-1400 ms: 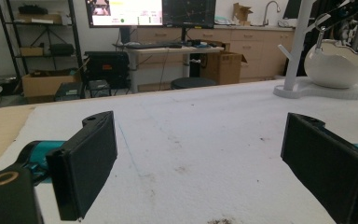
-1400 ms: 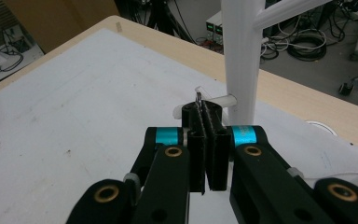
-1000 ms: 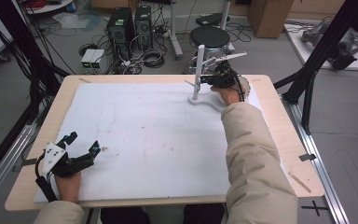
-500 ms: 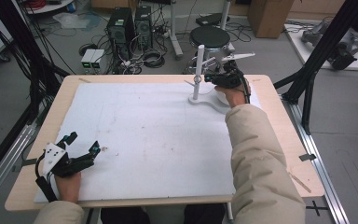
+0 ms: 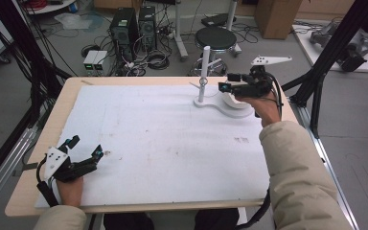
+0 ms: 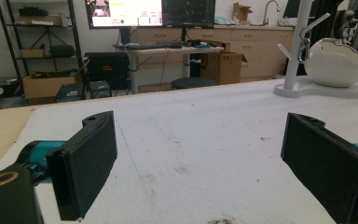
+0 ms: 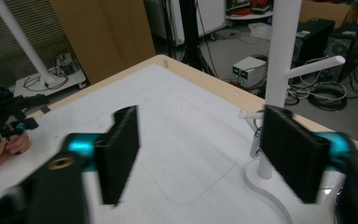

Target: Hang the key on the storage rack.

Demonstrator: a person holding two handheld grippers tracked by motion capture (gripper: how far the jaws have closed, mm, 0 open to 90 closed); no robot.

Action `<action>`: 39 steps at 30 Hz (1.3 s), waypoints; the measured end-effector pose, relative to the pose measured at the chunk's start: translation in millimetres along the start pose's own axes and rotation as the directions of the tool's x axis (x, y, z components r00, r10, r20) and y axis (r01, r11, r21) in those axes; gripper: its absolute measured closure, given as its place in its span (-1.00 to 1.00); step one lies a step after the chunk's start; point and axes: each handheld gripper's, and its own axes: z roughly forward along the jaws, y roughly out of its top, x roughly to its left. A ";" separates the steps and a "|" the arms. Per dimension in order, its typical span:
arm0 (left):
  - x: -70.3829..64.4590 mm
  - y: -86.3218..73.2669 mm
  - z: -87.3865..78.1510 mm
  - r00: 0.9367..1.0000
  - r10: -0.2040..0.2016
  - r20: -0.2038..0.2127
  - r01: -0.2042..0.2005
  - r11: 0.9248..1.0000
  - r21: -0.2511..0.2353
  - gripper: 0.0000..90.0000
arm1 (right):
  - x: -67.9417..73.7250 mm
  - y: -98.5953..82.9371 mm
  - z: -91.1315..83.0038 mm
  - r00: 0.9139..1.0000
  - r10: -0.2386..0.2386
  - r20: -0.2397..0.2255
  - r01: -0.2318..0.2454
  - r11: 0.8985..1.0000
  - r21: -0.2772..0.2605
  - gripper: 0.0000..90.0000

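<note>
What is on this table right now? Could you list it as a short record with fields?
Surface: white sheet over a wooden table
Far right corner: white stand with an upright post and side pegs, on a flat base
On the base: white bowl beside the post
On a peg: small metal clip
Right gripper: held above the bowl, jaws open, holding nothing
Left gripper: resting low at the near left corner, jaws open, holding nothing

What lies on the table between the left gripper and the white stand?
Nothing: in the high view, bare white mat stretches between the left gripper and the white stand. The left gripper view agrees.
</note>
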 end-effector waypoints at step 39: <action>0.1 -0.1 -0.4 1.000 0.008 0.002 -0.008 1.000 -0.002 -0.76 | 14.9 -210.4 -40.9 0.988 -0.045 0.147 0.085 0.957 -0.278 -0.99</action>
